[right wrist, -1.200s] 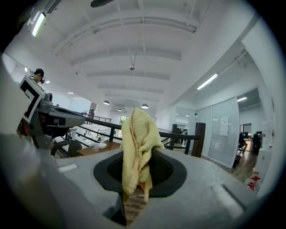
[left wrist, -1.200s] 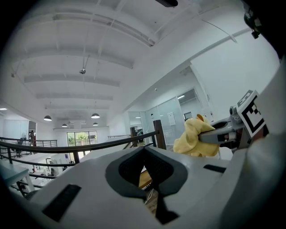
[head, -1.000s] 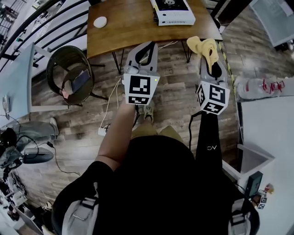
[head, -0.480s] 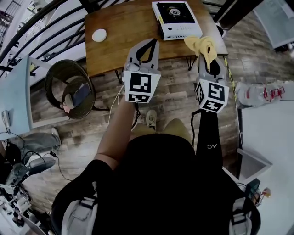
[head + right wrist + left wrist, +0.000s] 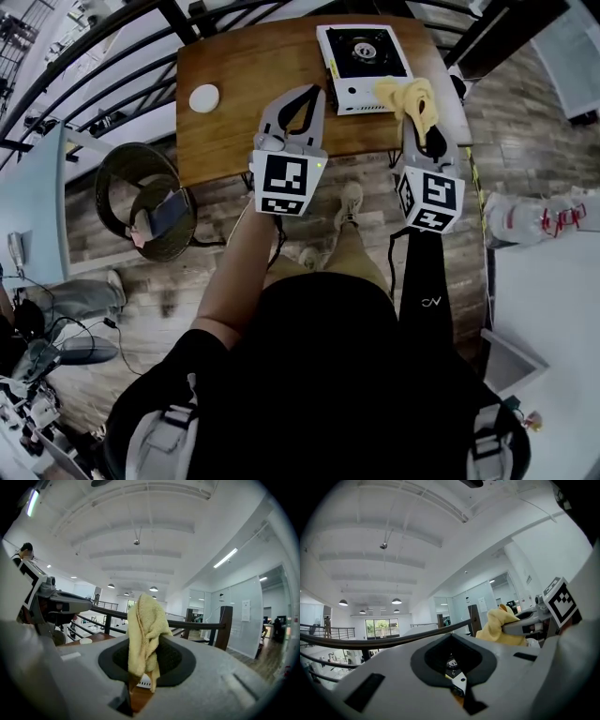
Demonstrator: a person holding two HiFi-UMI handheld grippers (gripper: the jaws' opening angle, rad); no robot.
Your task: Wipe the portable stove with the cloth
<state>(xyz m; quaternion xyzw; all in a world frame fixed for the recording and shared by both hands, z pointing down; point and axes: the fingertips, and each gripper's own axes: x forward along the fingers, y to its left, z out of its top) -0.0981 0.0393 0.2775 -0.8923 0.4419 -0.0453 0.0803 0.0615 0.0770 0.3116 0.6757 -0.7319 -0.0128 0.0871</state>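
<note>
Moved since earlier: counter (image 5: 244, 84) and portable stove (image 5: 364, 54) now sit lower in the head view and closer to both grippers. A second ago the stove was cut off by the top edge; now all of it shows.
Person's feet: one shoe (image 5: 350, 200) is now forward on the wooden floor (image 5: 234, 244), just short of the counter's near edge.
Left gripper (image 5: 316, 89): earlier it showed over the floor, now over the counter, just left of the stove. Its jaws are clenched tip to tip with nothing between them.
Right gripper (image 5: 424, 120): jaws clamped on the cloth (image 5: 410, 96), as in both earlier frames.
Cloth: yellow and bunched, rising above the jaw tips and draping back over them in the right gripper view. In the head view it now overlaps the stove's near right corner; a second ago it lay over the counter's edge and the floor. Whether it touches the stove cannot be told.
Stove: white body with a black top and a round burner, on the counter's far right part, squared to the edge.
Small white round object (image 5: 203, 97): on the counter's left part, well apart from the stove, its place on the wood unchanged.
Chair (image 5: 141, 202): on the floor left of the counter, with a dark flat item on its seat.
</note>
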